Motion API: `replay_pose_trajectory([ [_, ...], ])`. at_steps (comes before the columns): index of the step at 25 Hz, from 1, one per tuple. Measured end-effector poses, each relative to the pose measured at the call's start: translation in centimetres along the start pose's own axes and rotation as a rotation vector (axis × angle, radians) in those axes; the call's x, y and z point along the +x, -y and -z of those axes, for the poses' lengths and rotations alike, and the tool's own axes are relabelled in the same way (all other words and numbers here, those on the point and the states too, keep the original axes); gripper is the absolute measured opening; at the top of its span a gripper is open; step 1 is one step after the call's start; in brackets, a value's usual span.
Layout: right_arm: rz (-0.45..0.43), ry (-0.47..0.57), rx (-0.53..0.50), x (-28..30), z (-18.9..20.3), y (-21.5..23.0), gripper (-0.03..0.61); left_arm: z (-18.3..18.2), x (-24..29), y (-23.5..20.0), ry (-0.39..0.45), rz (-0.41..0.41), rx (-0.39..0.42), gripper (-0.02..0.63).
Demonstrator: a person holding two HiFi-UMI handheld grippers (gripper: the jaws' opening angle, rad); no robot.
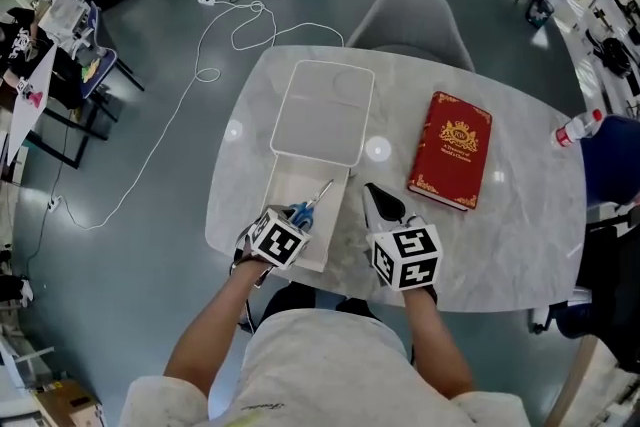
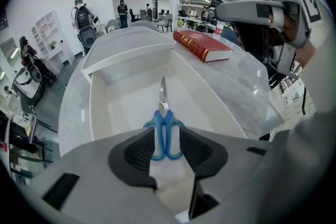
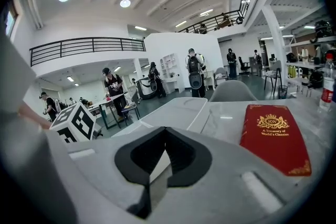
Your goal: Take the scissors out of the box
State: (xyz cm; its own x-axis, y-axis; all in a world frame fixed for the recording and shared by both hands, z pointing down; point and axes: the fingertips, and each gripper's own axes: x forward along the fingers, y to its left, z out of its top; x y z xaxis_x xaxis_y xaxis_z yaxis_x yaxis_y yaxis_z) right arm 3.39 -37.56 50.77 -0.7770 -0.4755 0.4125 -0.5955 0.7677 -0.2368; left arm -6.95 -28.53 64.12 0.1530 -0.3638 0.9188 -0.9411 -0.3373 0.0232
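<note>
The left gripper (image 2: 167, 136) points down into the open white box (image 2: 100, 107), jaws spread either side of the blue handles of the scissors (image 2: 163, 107) lying flat on its floor. They look light, stiff and slick, so those plastic loops seem the best hold, though the box walls crowd them. The right gripper (image 3: 165, 131), jaws pressed together and empty, hovers beside the box, the red book (image 1: 451, 150) well clear.
</note>
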Motion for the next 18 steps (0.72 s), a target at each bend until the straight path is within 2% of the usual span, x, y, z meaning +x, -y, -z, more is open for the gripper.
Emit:
replay_pose_trajectory([
  [11, -0.08, -0.012, -0.007, 0.4, 0.4, 0.3, 0.005, 0.4, 1.4, -0.1, -0.094, -0.059, 0.037, 0.124],
  [18, -0.131, -0.029, -0.028, 0.4, 0.8, -0.1, 0.005, 0.5, 1.9, -0.1, -0.141, -0.031, 0.033, 0.124],
])
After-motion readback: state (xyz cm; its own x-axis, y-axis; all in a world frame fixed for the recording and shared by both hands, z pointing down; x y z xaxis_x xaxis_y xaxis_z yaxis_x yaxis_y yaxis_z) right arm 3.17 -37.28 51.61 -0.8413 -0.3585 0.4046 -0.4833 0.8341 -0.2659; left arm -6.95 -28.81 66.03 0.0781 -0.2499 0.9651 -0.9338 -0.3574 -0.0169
